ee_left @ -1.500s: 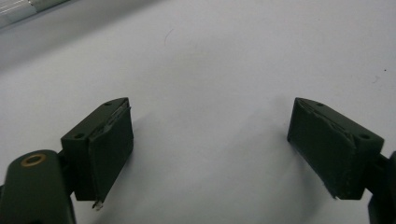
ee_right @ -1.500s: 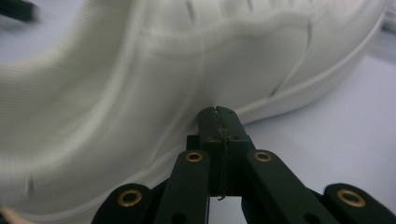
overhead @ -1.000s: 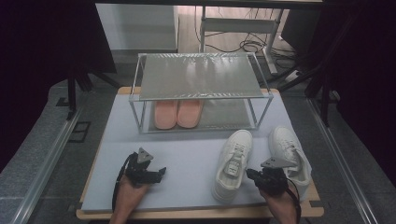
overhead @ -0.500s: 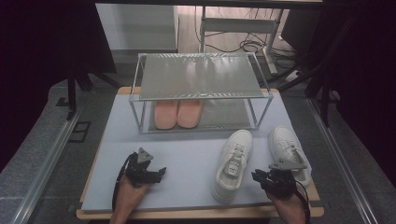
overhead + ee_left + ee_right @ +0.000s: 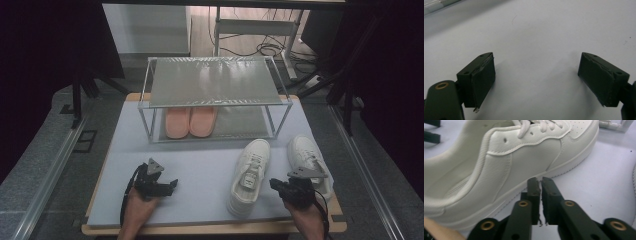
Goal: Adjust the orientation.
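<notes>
Two white sneakers lie on the pale mat: the nearer one [image 5: 248, 176] points away at a slight angle, the other [image 5: 306, 159] sits to its right. A pair of pink slippers [image 5: 190, 121] rests on the lower level of a clear two-level rack [image 5: 215, 82]. My right gripper [image 5: 278, 184] is shut with nothing held, close beside the nearer sneaker's [image 5: 499, 162] side; its jaws [image 5: 540, 185] stand together just short of the sole. My left gripper [image 5: 170, 185] rests open at the front left, its jaws [image 5: 536, 75] wide apart over bare mat.
The mat [image 5: 200, 165] lies on a wooden board [image 5: 210, 229] whose front edge is just below my hands. The rack stands across the back half of the mat. Metal rails [image 5: 45, 175] run along both sides of the table.
My right gripper has drawn back toward the front edge, away from the sneakers. The left gripper and the shoes have stayed put.
</notes>
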Motion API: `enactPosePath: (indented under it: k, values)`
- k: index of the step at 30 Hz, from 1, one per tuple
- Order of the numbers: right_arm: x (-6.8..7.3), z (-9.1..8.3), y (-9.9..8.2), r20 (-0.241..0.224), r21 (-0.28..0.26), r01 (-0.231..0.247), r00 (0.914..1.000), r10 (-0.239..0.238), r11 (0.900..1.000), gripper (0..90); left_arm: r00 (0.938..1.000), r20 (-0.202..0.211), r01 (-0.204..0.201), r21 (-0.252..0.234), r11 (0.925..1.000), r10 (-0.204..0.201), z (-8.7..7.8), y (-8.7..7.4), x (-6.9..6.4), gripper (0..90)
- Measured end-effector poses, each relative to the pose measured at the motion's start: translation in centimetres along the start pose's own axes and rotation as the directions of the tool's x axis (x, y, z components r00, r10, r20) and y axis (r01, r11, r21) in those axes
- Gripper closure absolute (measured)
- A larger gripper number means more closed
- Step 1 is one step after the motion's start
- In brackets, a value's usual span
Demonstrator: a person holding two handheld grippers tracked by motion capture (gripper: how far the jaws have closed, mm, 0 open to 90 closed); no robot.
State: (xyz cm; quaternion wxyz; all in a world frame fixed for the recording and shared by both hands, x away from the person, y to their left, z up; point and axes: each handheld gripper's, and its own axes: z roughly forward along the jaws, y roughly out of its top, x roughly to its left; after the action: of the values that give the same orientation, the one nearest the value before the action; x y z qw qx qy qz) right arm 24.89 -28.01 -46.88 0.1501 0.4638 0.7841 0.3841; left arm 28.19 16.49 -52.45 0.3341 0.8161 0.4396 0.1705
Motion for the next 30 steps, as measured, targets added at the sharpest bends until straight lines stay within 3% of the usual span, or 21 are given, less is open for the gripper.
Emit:
enactPosePath:
  k: [14, 25, 30]
  values:
    - [0.1, 3.9, 0.9, 0.111, 0.037, -0.042, 0.9931, 0.037, 0.9984, 90.0, 1.0000, 0.000, 0.000, 0.000, 1.0000, 0.000, 0.0, 0.0, 0.0, 14.6]
    - [0.1, 4.8, 1.4, 0.073, 0.028, -0.032, 0.9969, 0.030, 0.9991, 90.0, 1.0000, 0.000, 0.000, 0.000, 1.0000, 0.000, 0.0, 0.0, 0.0, 14.6]
    - [0.5, 5.8, 2.1, 0.034, 0.024, -0.014, 0.9993, 0.013, 0.9996, 90.0, 1.0000, 0.000, 0.000, 0.000, 1.0000, 0.000, 0.0, 0.0, 0.0, 14.6]
